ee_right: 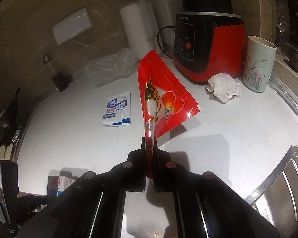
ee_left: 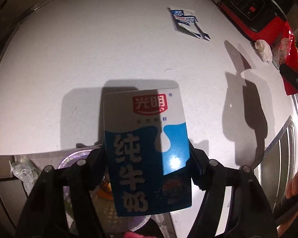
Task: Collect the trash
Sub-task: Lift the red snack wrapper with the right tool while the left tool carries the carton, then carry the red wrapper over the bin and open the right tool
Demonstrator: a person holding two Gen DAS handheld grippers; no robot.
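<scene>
My left gripper point(ee_left: 148, 154) is shut on a blue and white milk carton point(ee_left: 147, 146), held upright at the near edge of the white counter point(ee_left: 89, 59), above a bin with a purple liner point(ee_left: 73, 158). The carton also shows in the right wrist view point(ee_right: 56, 186). My right gripper point(ee_right: 149, 144) is shut on a red snack bag point(ee_right: 161, 91), lifted above the counter. Blue and white wipe packets point(ee_right: 117, 109) and a crumpled tissue point(ee_right: 224, 87) lie on the counter. The packets point(ee_left: 185, 22) and the tissue point(ee_left: 263, 49) also show in the left wrist view.
A red and black blender point(ee_right: 206, 39), a white kettle point(ee_right: 137, 27), a flowered cup point(ee_right: 258, 65) and a clear plastic bag point(ee_right: 109, 65) stand along the back wall. A steel sink point(ee_right: 284, 188) lies at the right. A small bottle point(ee_right: 48, 63) stands at the left.
</scene>
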